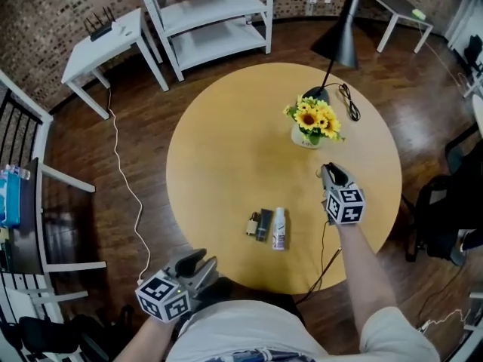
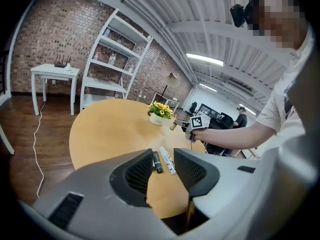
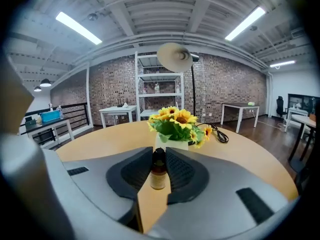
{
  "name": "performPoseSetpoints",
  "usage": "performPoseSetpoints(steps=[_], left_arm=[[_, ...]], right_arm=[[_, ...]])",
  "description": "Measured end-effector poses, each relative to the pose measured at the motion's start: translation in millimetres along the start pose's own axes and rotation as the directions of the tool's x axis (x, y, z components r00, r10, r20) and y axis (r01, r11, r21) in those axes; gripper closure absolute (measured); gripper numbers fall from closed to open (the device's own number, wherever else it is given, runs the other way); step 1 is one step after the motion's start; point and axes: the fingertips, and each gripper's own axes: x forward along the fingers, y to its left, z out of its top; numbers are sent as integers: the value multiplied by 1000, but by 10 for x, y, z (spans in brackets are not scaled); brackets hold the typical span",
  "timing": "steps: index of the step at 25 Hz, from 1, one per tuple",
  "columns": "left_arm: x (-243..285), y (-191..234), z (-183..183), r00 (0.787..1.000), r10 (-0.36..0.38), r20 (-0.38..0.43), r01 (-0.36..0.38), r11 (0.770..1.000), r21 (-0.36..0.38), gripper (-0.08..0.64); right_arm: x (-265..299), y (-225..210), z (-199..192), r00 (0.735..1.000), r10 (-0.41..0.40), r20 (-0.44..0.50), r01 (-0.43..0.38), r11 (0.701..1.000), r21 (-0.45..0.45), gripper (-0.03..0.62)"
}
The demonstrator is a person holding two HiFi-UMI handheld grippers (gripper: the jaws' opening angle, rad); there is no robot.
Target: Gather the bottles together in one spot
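**Three bottles lying, one held**

A small amber bottle (image 1: 251,224), a black bottle (image 1: 264,225) and a white bottle (image 1: 279,228) lie side by side near the table's (image 1: 226,142) front edge. The white bottle lies slightly apart. A brown bottle (image 3: 159,170) with a dark cap stands upright, clamped in the right gripper (image 1: 329,173).

The round wooden table (image 1: 219,142) is carrying just a handful of stuff. Three bottles are lying side by side near the front edge: a small brownish bottle (image 1: 252,224), a black bottle (image 1: 264,225) just beside it, and a white bottle (image 1: 279,228) on the right. Toward the far right side, a pot of sunflowers (image 1: 306,136) is standing upright. Right behind it a black lamp base (image 1: 315,93) is sitting with its cable (image 1: 349,101) looping on the tabletop.
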Motion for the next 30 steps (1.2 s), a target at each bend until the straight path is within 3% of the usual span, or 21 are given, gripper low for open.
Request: performPoseSetpoints(steps=[5,10,22,30], left_arm=[[41,8,-32,998,50,-25,-51,998,-22,426],[214,-48,-42,997,49,-54,-52,998,-42,426],[583,-174,64,996,20,-82,-21,1000,-15,426],[623,-208,77,996,16,-90,-15,1000,5,426]], right_arm=[[406,-357,-89,999,-48,-4,48,999,9,520],[602,-687,-158,995,-102,-20,102,995,4,520],[721,-813,-342,989,-144,-31,143,989,-25,509],[698,-864,-367,987,-158,-20,158,987,7,476]])
